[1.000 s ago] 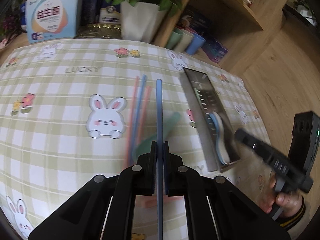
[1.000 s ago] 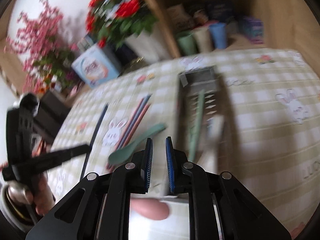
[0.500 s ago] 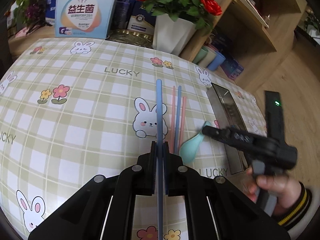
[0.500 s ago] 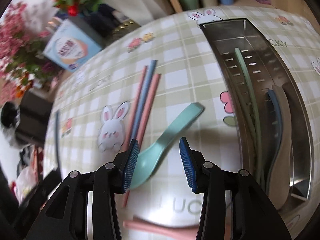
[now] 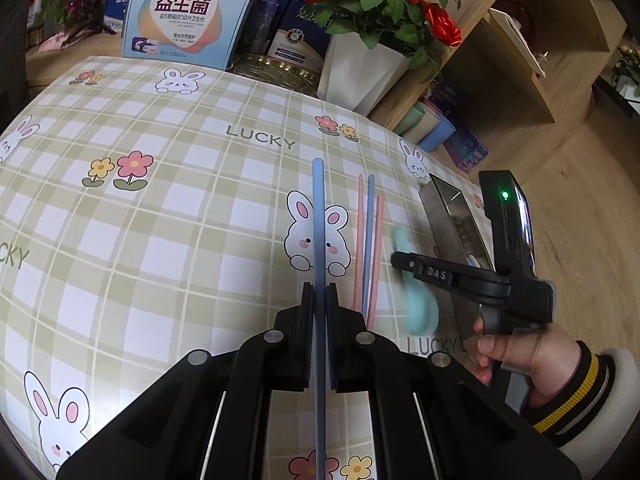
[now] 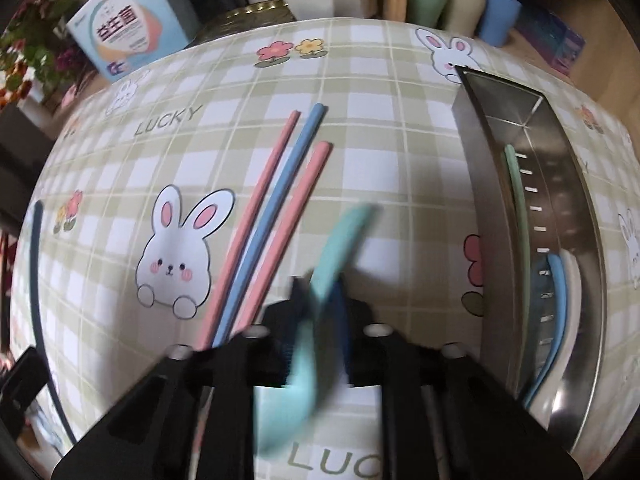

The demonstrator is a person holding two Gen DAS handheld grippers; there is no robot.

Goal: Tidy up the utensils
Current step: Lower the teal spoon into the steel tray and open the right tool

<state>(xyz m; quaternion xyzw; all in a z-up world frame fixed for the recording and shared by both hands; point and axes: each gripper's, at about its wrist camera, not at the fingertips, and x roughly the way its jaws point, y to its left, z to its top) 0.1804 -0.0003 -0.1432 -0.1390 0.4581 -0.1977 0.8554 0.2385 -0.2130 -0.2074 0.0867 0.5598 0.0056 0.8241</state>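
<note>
Indoors — checked bunny tablecloth (image 5: 168, 208), wooden shelving (image 5: 532, 36)

Green-checked tablecloth (image 6: 360, 60) (white bunnies), two pink chopsticks (image 6: 256, 216), mint spoon (image 6: 340, 240).

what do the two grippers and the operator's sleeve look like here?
Both grippers are matte black with silver pivot screws and blue pads on the fingers. The right gripper bears white "DAS" lettering and a lit green LED. The sleeve has a cream cuff with black and yellow stripes.

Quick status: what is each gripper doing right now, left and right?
Left gripper: shut on the blue chopstick.
Right gripper: jaws have just closed on the teal spoon; picture blurred.
</note>
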